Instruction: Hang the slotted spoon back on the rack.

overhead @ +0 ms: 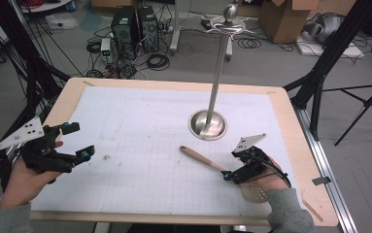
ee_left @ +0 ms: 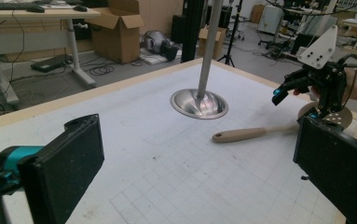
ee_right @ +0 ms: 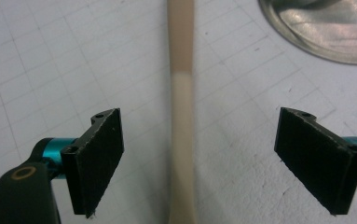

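Note:
A slotted spatula (overhead: 200, 158) with a beige handle lies on the white grid mat, its perforated head (overhead: 255, 193) under the person's right hand. My right gripper (overhead: 230, 167) hovers over the handle near its neck. In the right gripper view the handle (ee_right: 181, 140) runs straight up between the two black pads (ee_right: 99, 154), which stand wide of it on both sides, so the right gripper (ee_right: 209, 156) is open. My left gripper (overhead: 80, 140) is held at the mat's left edge, open with nothing between its jaws. From the left gripper view the spatula (ee_left: 246, 135) and the right gripper (ee_left: 295, 105) show farther off.
A metal stand with a round dished base (overhead: 208, 124) and a tall pole (overhead: 218, 68) rises from the mat just behind the spatula. Its base (ee_right: 325, 28) also shows at the top right of the right gripper view. Wooden table edges (overhead: 300, 145) frame the mat; computers, cables and boxes lie on the floor beyond.

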